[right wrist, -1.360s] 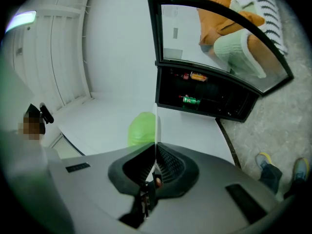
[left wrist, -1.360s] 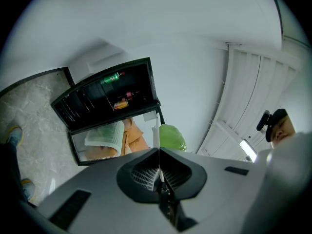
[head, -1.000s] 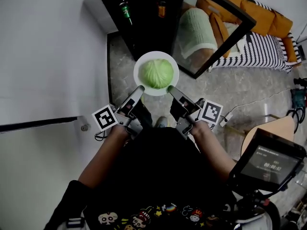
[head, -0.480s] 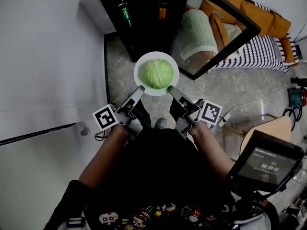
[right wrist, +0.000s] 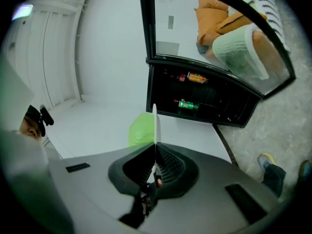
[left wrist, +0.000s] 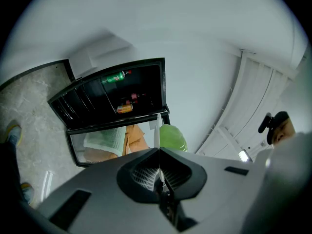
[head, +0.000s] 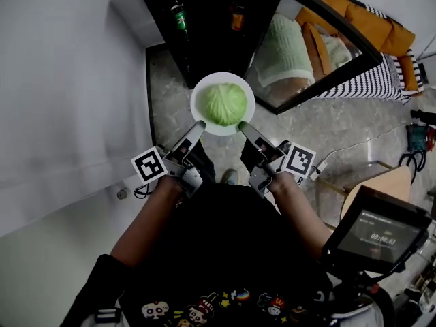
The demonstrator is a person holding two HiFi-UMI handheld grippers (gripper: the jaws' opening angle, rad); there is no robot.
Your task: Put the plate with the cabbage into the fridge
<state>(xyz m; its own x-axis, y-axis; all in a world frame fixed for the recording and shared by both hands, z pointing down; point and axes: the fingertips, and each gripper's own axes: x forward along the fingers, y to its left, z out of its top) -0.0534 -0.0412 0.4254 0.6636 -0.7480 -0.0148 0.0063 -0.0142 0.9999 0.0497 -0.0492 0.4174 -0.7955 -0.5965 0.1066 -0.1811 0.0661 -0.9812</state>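
Observation:
A white plate (head: pixel 199 90) carrying a green cabbage (head: pixel 222 104) hangs in the air just in front of the open black fridge (head: pixel 204 26). My left gripper (head: pixel 199 125) is shut on the plate's near left rim. On the near right rim my right gripper (head: pixel 240 125) is shut too. In the left gripper view the plate (left wrist: pixel 157 130) shows edge-on between the jaws with the cabbage (left wrist: pixel 173 137) behind it. The right gripper view shows the same plate (right wrist: pixel 155 123) edge and cabbage (right wrist: pixel 141 129).
The fridge's glass door (head: pixel 320 39) stands swung open to the right. Bottles (head: pixel 178 16) and cans (head: pixel 238 18) sit on its shelves. A white wall (head: pixel 68 80) runs along the left. A striped sofa with orange cushions (head: pixel 381 46) is at the right, a screen (head: pixel 375 234) at lower right.
The plate with the cabbage and both grippers have held their pose while the view shifted slightly; the fridge sits a touch nearer the plate.

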